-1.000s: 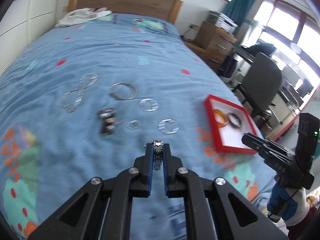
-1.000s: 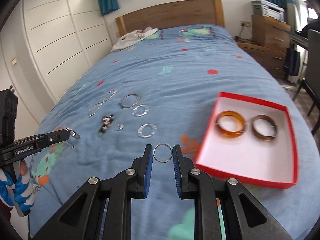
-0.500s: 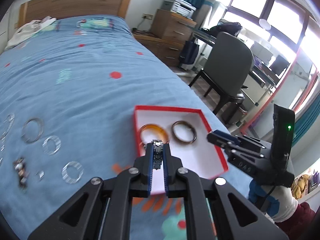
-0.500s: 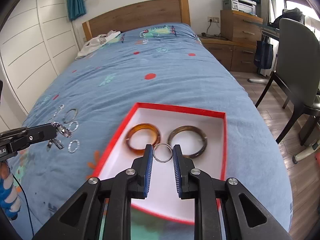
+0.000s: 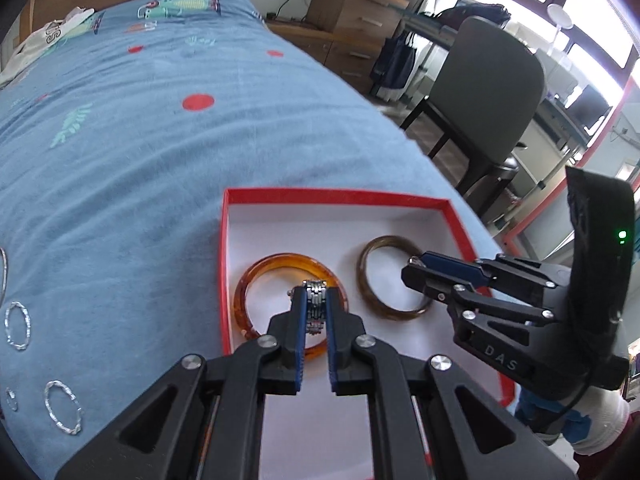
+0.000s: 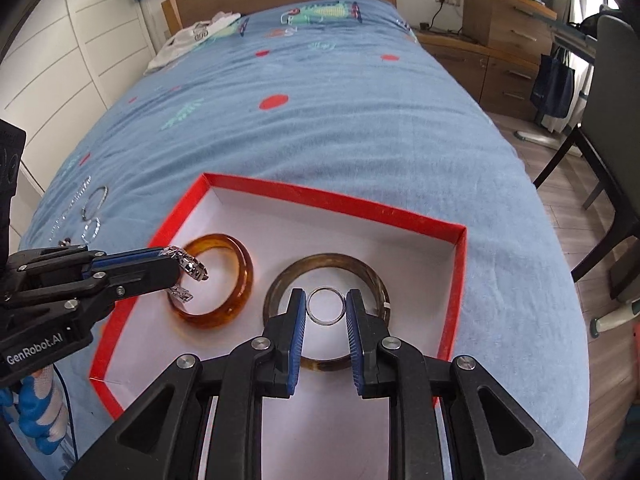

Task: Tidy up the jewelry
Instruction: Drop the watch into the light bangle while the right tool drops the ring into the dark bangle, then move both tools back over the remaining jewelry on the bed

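Note:
A red box with a white floor (image 5: 336, 197) (image 6: 336, 206) lies on the blue bedspread. Inside it rest an amber bangle (image 5: 256, 276) (image 6: 236, 264) and a darker brown bangle (image 5: 372, 248) (image 6: 280, 280). My left gripper (image 5: 316, 292) (image 6: 172, 266) is shut on a silver link bracelet (image 5: 315, 300) (image 6: 188, 270) and hovers over the amber bangle. Over the brown bangle my right gripper (image 6: 326, 306) (image 5: 416, 266) is shut on a thin silver ring (image 6: 326, 306), held edge to edge between its blue pads.
Several silver hoops (image 5: 18, 326) (image 6: 94, 200) lie on the bedspread left of the box. A grey chair (image 5: 488, 92) and wooden drawers (image 6: 508, 32) stand past the bed's right edge. White cloth (image 6: 196, 38) lies by the headboard.
Both grippers have moved right from the loose jewelry to above the red box and come lower, each still holding its piece. The box now fills the near view.

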The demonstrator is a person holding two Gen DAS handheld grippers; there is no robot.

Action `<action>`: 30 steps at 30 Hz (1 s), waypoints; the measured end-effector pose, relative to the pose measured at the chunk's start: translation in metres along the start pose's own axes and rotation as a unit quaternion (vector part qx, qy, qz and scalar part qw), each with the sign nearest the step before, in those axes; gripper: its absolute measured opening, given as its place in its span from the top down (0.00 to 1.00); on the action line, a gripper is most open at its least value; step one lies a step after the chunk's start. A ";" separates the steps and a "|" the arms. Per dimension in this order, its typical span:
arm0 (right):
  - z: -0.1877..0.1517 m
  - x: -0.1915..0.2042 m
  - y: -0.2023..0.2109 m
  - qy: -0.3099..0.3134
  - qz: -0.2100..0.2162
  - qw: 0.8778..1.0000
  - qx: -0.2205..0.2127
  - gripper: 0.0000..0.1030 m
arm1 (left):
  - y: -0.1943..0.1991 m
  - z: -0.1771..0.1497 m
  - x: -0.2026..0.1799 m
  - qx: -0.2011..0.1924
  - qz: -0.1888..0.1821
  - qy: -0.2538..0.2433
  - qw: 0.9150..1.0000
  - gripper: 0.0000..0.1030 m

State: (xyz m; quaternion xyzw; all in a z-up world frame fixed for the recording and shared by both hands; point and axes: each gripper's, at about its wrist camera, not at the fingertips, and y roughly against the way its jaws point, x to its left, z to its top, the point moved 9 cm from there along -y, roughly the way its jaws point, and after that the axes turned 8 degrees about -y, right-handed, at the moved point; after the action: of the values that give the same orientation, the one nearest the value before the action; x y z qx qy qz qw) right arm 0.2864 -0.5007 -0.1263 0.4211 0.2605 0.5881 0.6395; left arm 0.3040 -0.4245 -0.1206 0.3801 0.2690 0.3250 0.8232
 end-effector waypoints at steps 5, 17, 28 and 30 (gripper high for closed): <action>-0.006 -0.003 -0.010 0.013 -0.011 1.000 0.011 0.80 | -0.018 -0.009 0.007 0.016 0.007 0.006 1.000 0.92; -0.009 -0.004 -0.011 0.041 -0.035 0.998 0.022 0.79 | -0.023 -0.008 0.015 0.027 0.018 0.016 0.999 0.91; -0.007 -0.006 0.038 0.012 -0.033 0.999 -0.015 0.73 | 0.023 0.001 -0.006 0.004 -0.006 0.010 1.000 0.83; -0.008 -0.003 0.061 0.004 -0.035 0.999 -0.032 0.71 | 0.045 0.003 -0.012 -0.010 -0.011 0.007 1.000 0.83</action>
State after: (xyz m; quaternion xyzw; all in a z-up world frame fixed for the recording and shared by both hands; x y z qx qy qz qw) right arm 0.2469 -0.5046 -0.0796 0.3890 0.2584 0.5753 0.6715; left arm 0.2831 -0.4126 -0.0809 0.3660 0.2759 0.3211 0.8288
